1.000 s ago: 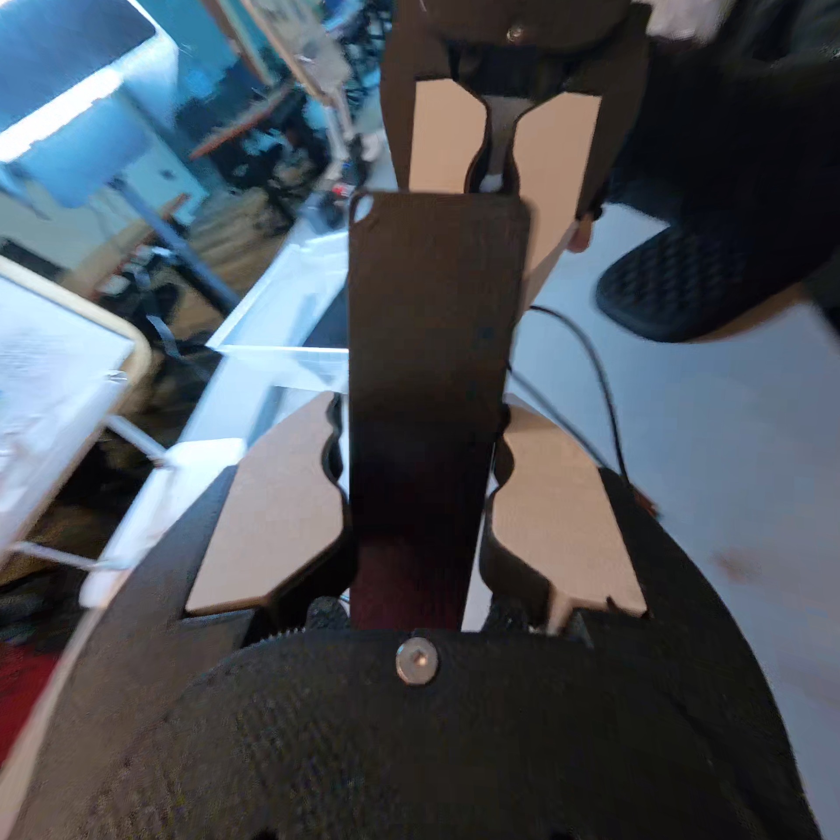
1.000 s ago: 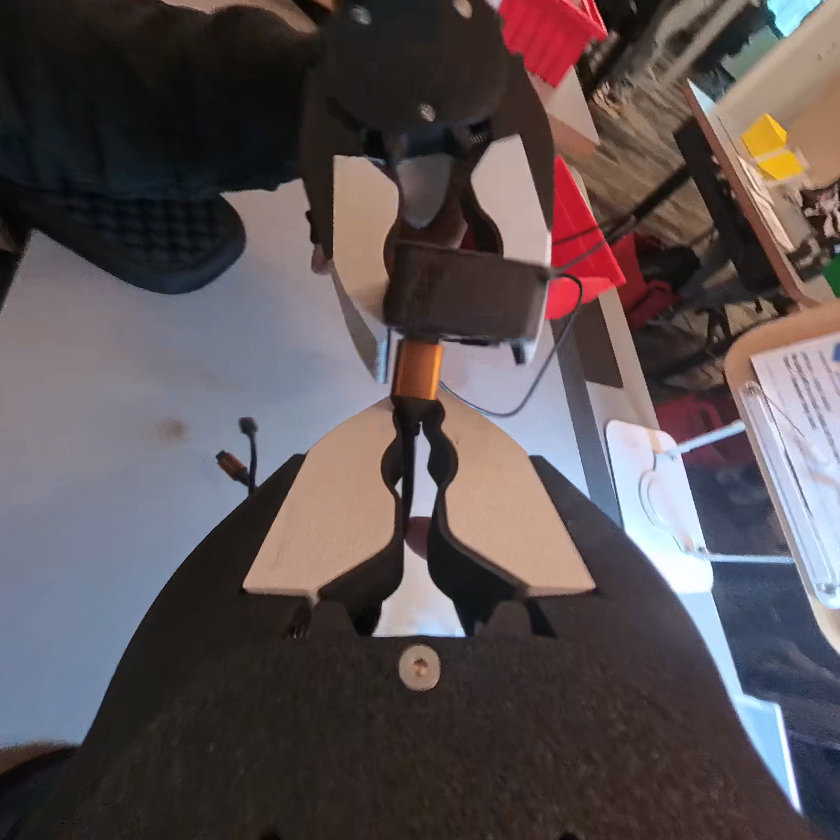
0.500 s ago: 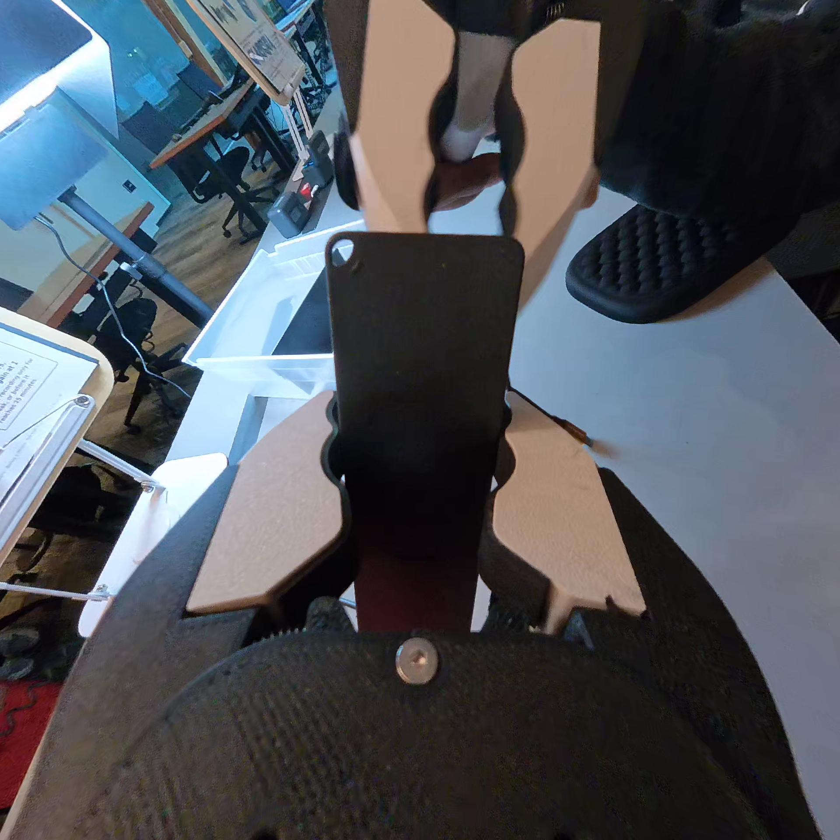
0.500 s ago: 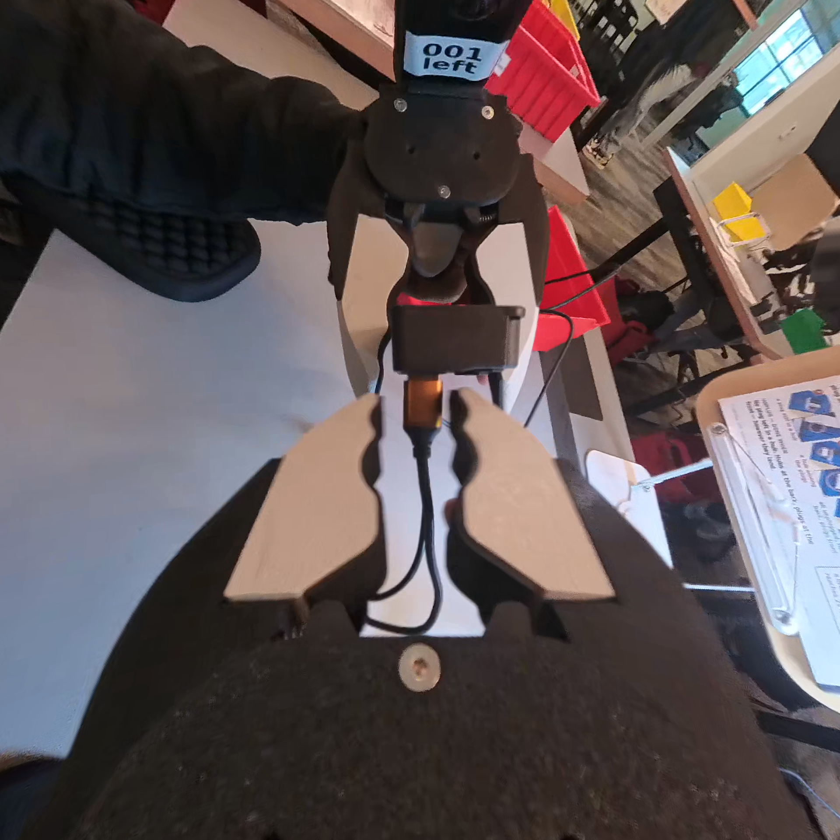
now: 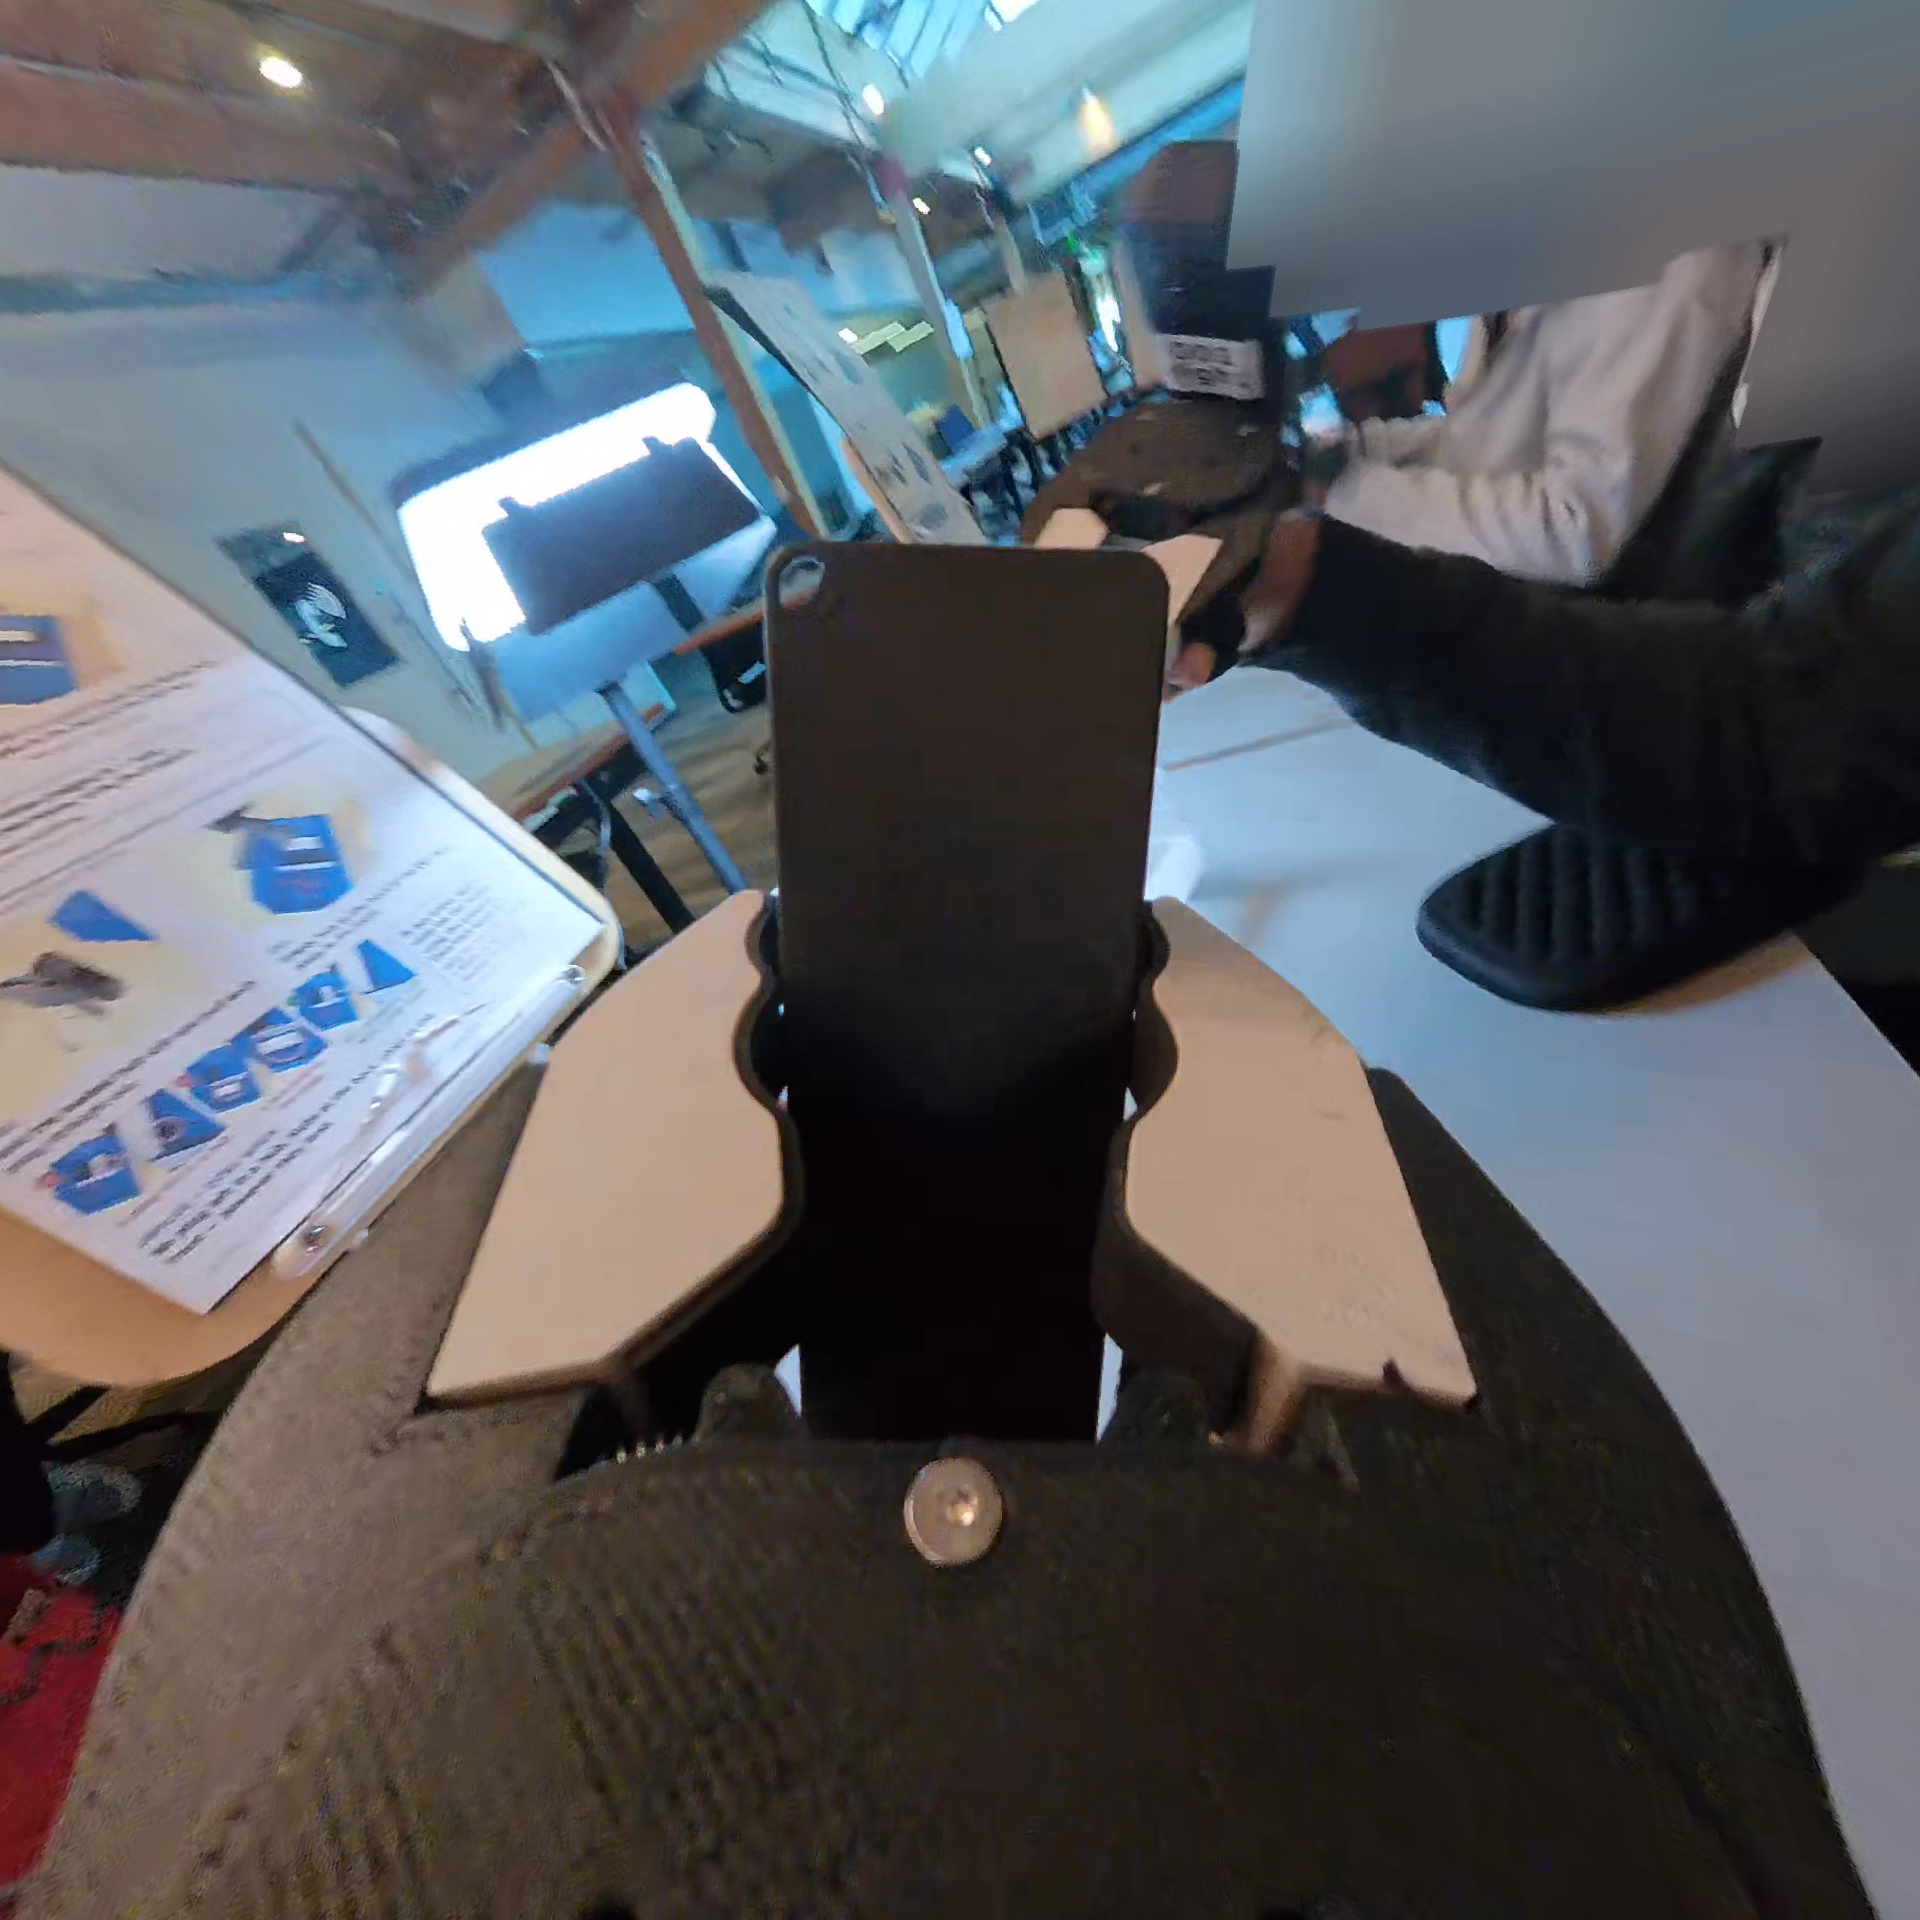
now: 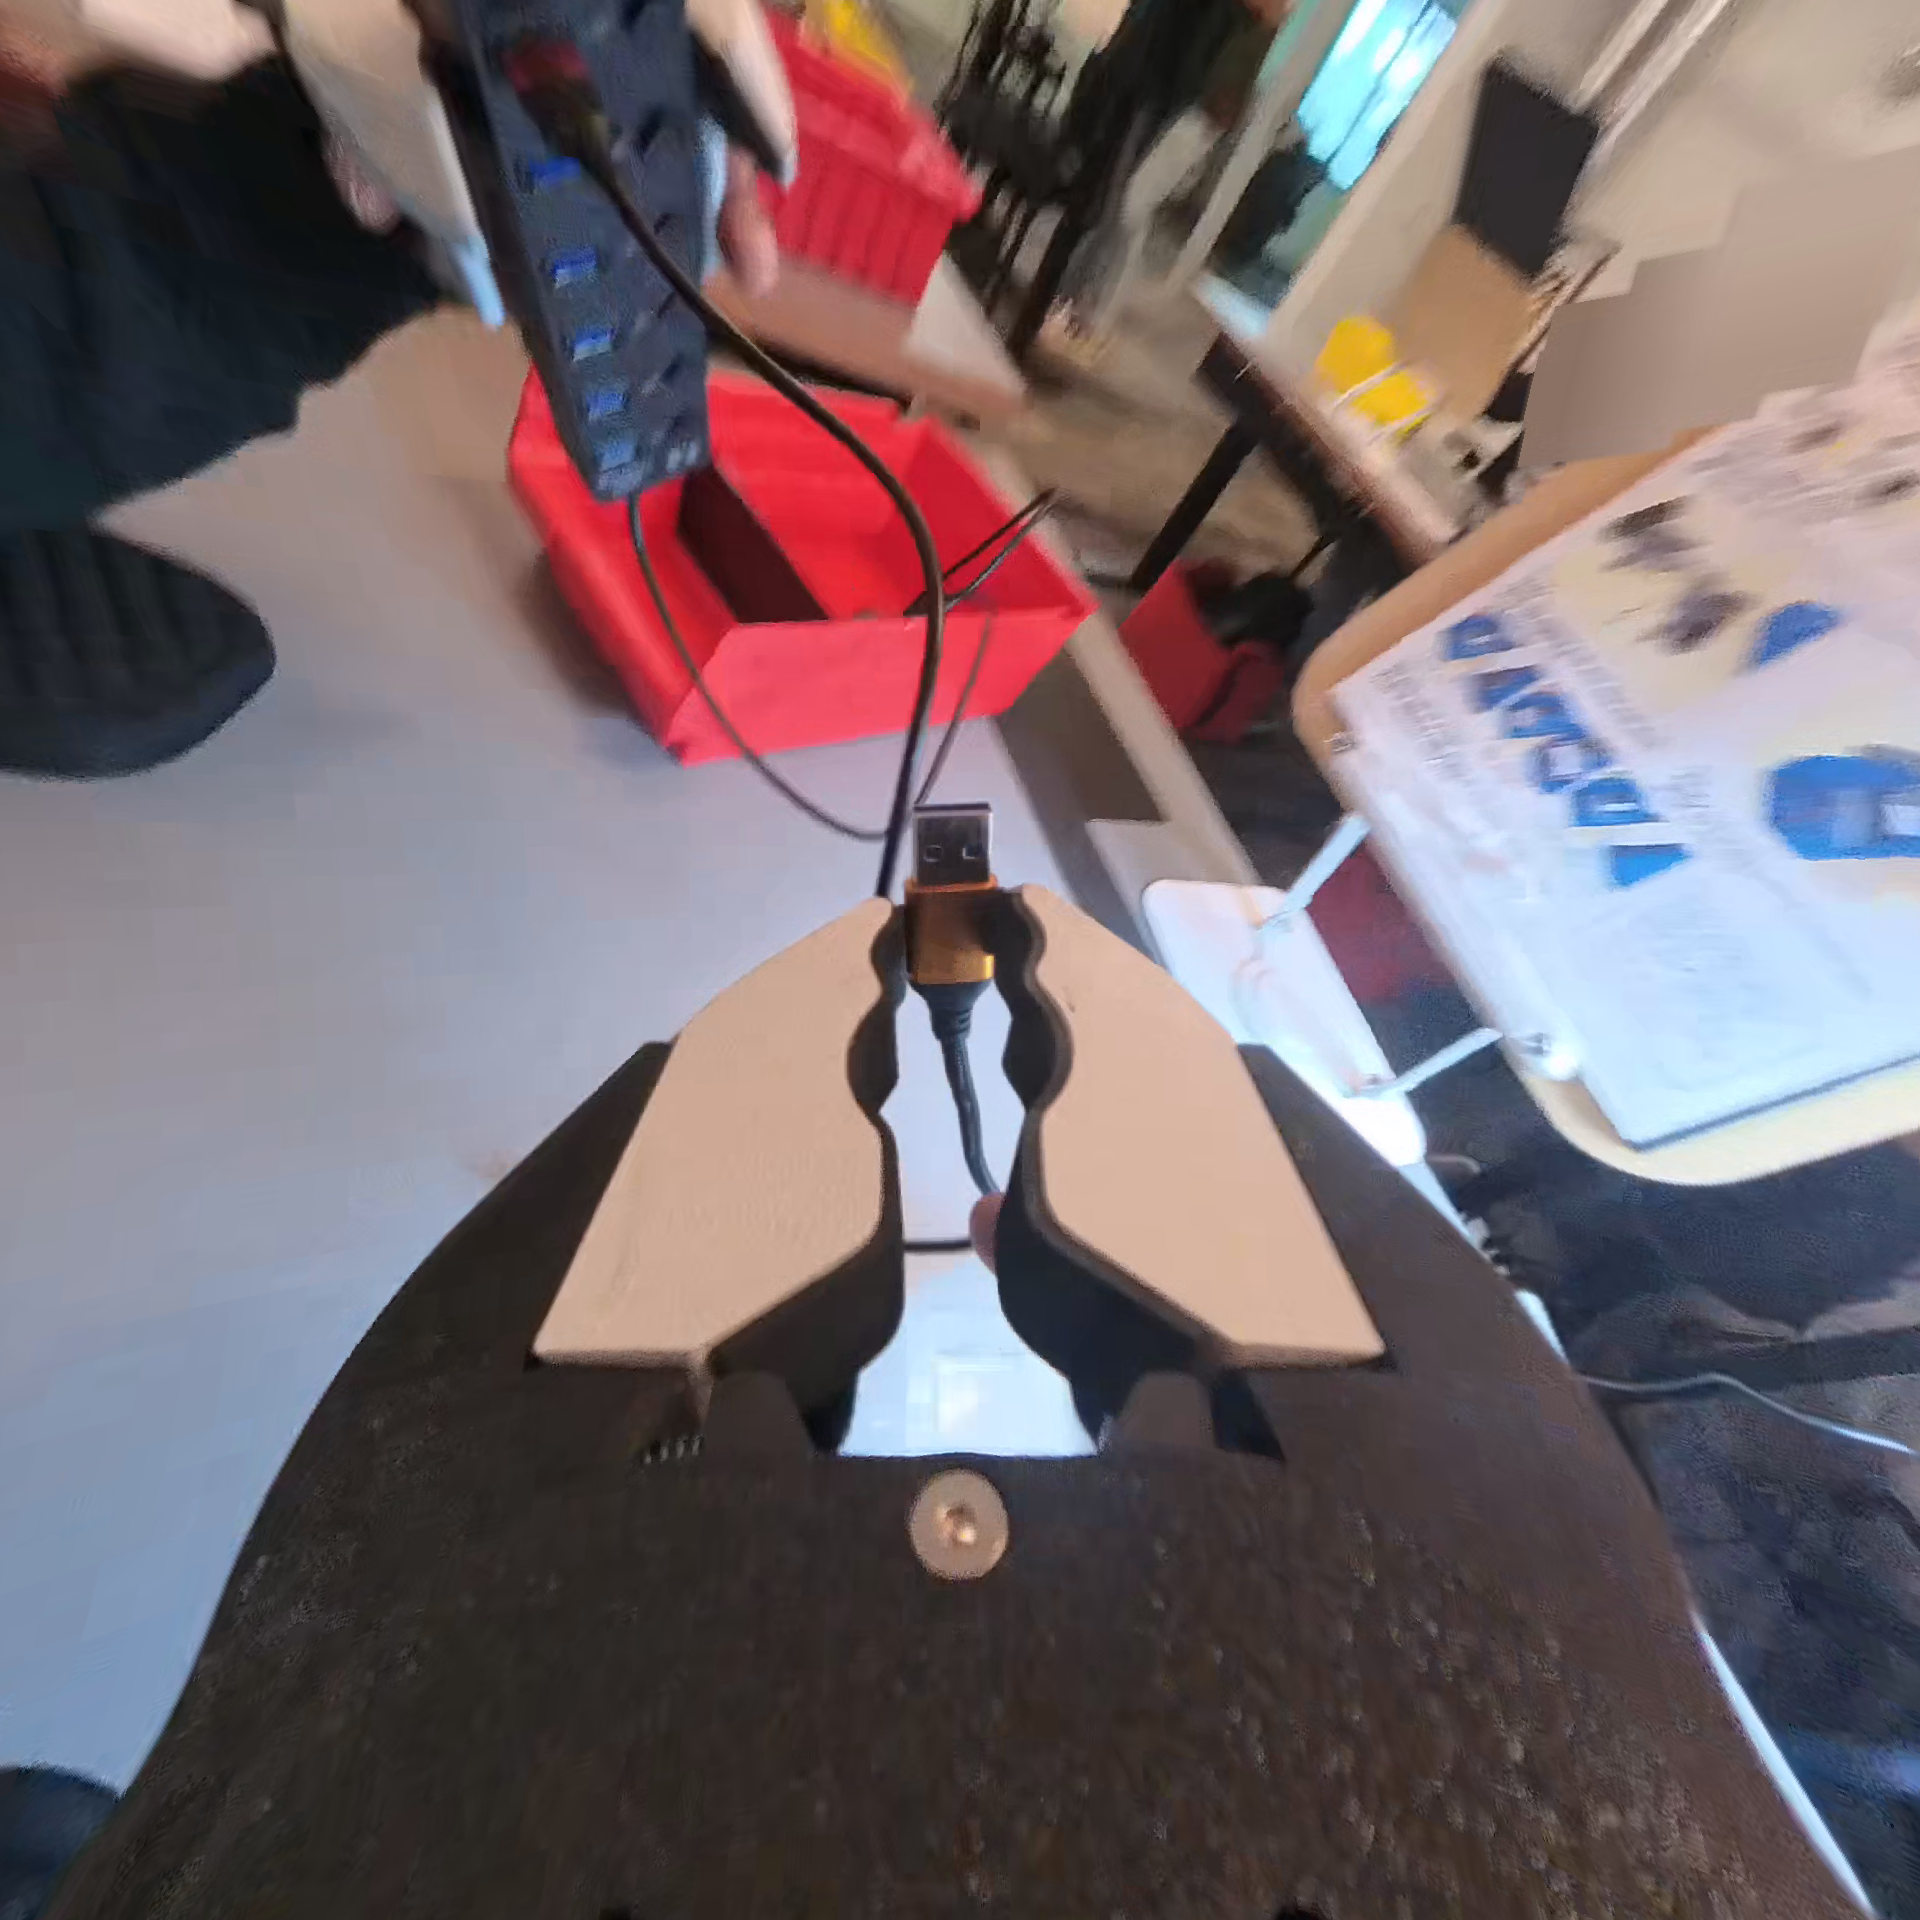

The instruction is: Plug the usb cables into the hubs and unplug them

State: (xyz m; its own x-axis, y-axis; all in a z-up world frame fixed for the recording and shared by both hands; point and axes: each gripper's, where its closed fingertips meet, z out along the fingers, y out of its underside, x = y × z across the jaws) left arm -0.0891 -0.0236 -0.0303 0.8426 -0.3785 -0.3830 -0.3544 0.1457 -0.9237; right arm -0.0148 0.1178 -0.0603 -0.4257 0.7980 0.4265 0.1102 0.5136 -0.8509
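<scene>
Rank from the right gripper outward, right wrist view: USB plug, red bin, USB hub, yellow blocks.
1. USB plug: clamped in the right gripper, metal tip bare.
2. USB hub: upper left, held up by the left gripper.
3. Red bin: on the table past the hub; order with the hub is close.
4. Yellow blocks: far desk, upper right.

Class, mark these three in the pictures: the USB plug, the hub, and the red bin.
USB plug (image 6: 951,850): right wrist view, on its bare metal tip.
Hub (image 5: 961,831): left wrist view, on its flat black back.
Red bin (image 6: 883,675): right wrist view, on its near outer wall.
</scene>
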